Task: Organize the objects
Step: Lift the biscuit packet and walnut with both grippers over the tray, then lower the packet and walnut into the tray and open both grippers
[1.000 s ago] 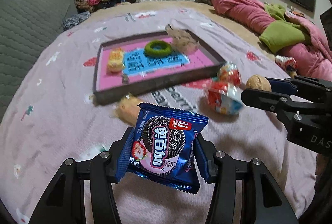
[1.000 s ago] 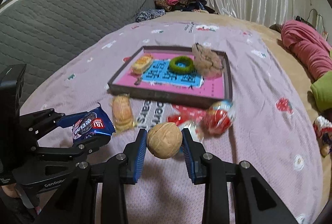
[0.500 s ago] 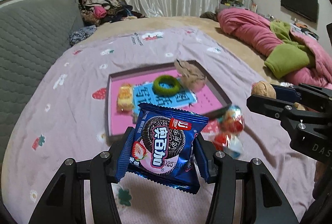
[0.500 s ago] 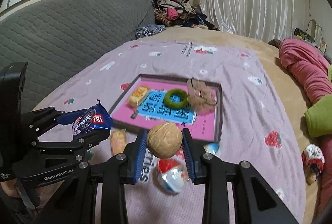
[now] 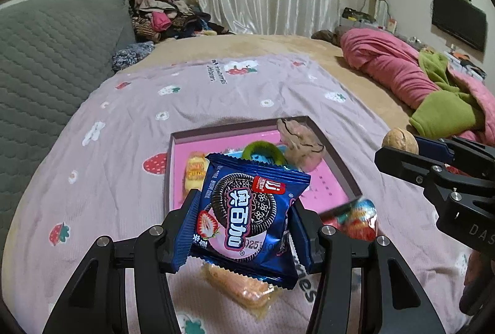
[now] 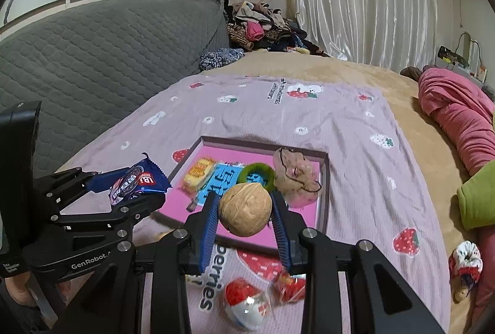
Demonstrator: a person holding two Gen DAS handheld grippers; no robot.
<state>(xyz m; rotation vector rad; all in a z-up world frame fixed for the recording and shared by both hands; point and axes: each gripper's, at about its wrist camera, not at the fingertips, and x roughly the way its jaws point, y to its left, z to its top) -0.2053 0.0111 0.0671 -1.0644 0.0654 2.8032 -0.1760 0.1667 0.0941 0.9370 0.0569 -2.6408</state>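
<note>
While left gripper clamps blue cookie packet | right gripper clamps tan walnut

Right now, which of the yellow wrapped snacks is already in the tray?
The yellow wrapped cake at the tray's left side, beside the green ring. The orange wrapped one lies on the blanket, outside the tray.

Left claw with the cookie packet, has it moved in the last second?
Yes. The left claw, gripping the cookie packet, has risen and advanced; the tray now sits lower, partly behind it.

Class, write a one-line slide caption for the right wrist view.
Right gripper grips a round tan walnut above the pink-lined shallow tray; left gripper holds a blue cookie packet.
</note>
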